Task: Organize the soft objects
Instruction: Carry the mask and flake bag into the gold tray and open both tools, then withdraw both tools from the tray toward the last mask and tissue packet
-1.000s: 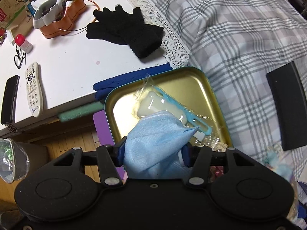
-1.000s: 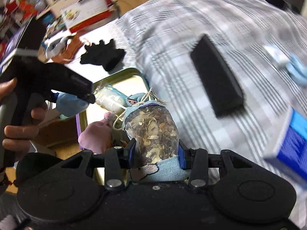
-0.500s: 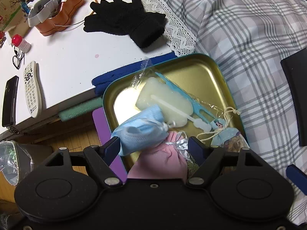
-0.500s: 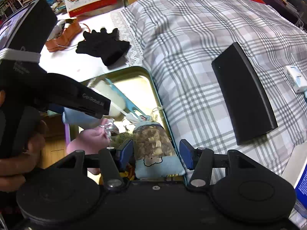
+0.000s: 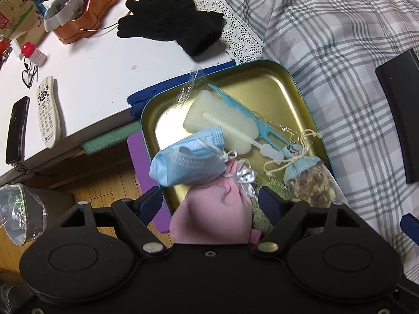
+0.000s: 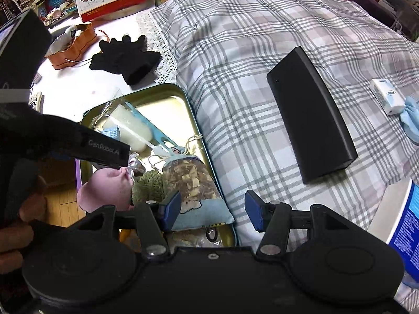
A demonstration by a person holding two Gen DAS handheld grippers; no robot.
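A gold tin tray [image 5: 272,83] lies at the bed's edge. In it are a folded blue face mask [image 5: 188,163], a pink pouch [image 5: 217,212], a wrapped pale pad with a blue handle [image 5: 222,123] and a sachet of dried bits [image 5: 309,183]. My left gripper [image 5: 209,204] is open above the pink pouch, the mask lying free in front of it. My right gripper [image 6: 213,209] is open over the sachet [image 6: 191,183] at the tray's [image 6: 157,91] near end. Black gloves [image 5: 170,23] lie on the white table, also in the right wrist view [image 6: 125,57].
On the white table [image 5: 91,70] are a remote [image 5: 48,110], a phone [image 5: 17,128], a small red-capped bottle [image 5: 32,53] and an orange tin [image 5: 83,23]. A black case [image 6: 311,112], a white box [image 6: 387,99] and a blue cloth [image 6: 409,120] lie on the plaid bedcover [image 6: 248,52].
My left gripper opened and let the blue mask drop into the tray. My right gripper opened and let go of the sachet, which now lies in the tray.
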